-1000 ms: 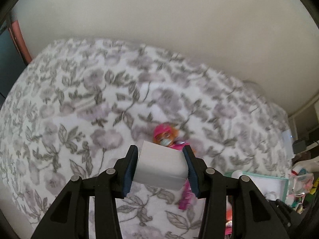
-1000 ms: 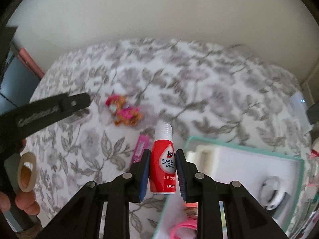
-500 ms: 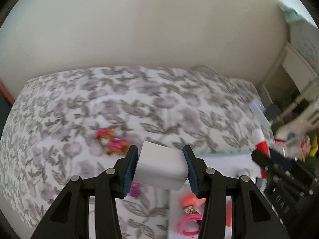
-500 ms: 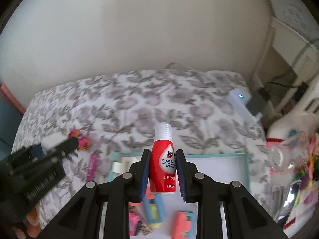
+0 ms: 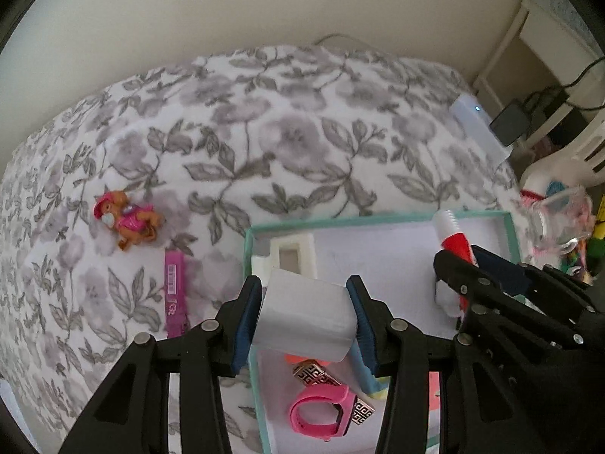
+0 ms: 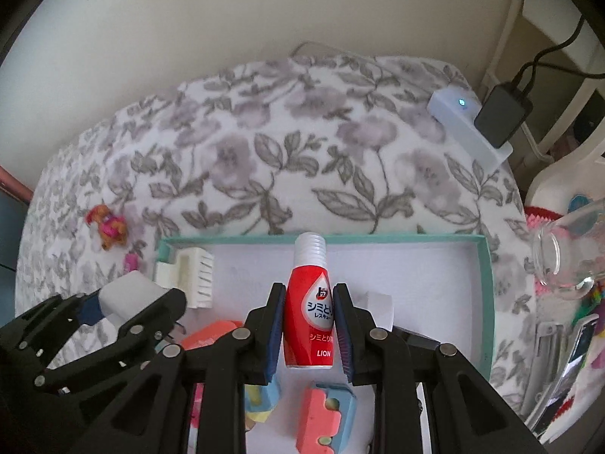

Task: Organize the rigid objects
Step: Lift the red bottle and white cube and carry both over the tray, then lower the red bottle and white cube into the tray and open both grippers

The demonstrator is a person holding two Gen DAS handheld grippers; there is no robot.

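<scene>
My left gripper (image 5: 304,316) is shut on a white block (image 5: 302,321) and hangs over the left part of a teal-rimmed tray (image 5: 247,249). My right gripper (image 6: 309,321) is shut on a red bottle with a white cap (image 6: 308,310), held upright above the tray's (image 6: 487,287) middle. In the left wrist view the red bottle (image 5: 453,238) and right gripper (image 5: 459,278) show at the right. The left gripper (image 6: 124,304) with its white block (image 6: 126,293) appears at the left of the right wrist view.
The tray holds a cream brush-like piece (image 5: 291,255), a pink ring (image 5: 321,414), a patterned bar (image 5: 317,374) and foam blocks (image 6: 325,408). A toy dog (image 5: 126,219) and a magenta stick (image 5: 174,287) lie on the floral bedspread (image 5: 287,136). A white device (image 6: 465,125), glass jar (image 6: 567,261) and clutter sit right.
Both grippers have swung right, from over the bedspread to over the tray, each keeping its object. The toy dog and magenta stick now lie well off to the left.
</scene>
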